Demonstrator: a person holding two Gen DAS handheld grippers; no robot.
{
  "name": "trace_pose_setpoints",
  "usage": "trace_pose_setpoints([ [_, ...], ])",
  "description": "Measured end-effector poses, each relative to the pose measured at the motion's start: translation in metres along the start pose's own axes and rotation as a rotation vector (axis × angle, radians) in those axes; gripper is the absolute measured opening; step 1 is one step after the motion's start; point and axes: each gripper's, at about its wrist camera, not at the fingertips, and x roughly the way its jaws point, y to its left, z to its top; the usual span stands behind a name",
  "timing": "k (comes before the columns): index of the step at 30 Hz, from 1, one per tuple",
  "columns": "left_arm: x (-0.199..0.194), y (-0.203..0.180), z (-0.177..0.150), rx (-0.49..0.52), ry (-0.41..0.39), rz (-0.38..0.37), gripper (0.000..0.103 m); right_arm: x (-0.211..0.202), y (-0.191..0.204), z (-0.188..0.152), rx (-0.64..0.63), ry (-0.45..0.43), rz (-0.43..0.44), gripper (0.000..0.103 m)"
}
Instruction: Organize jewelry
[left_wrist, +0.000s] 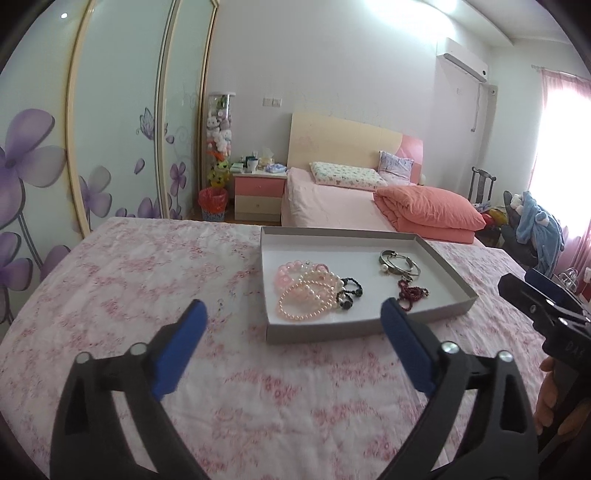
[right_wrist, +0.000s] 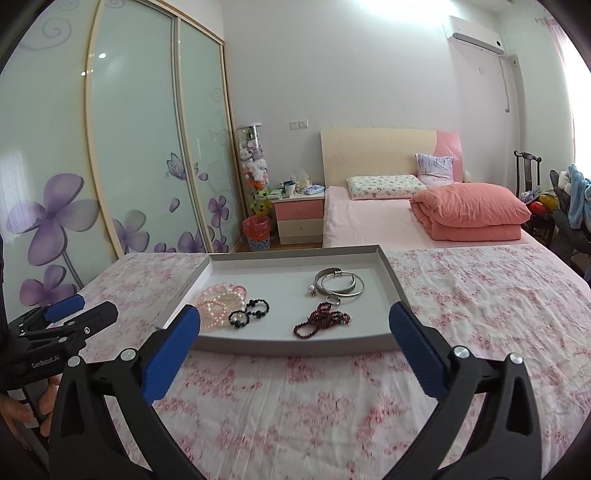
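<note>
Right wrist: tray just beyond spread fingers.

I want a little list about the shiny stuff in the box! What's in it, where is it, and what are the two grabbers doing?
container: shallow white cardboard tray on the pink floral bedspread
left side: pink and pearl bead bracelets, black bead bracelets
right side: silver metal bangles, dark red bead strand
left gripper: open, holding nothing
right gripper: open, holding nothing
</note>
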Motion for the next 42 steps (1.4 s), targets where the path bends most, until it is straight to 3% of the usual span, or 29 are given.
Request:
trace_pose_setpoints([
  [17,-0.046,-0.02,-0.032,0.05,-0.06,0.009,0.099,-0.048,-0.002,-0.03,-0.011,-0.024,-0.017,0.101],
  [42,-0.061,-0.031,-0.049,0.057,-0.063,-0.005,0.099,-0.055,-0.008,-0.049,0.033,-0.011,-0.005,0.101],
])
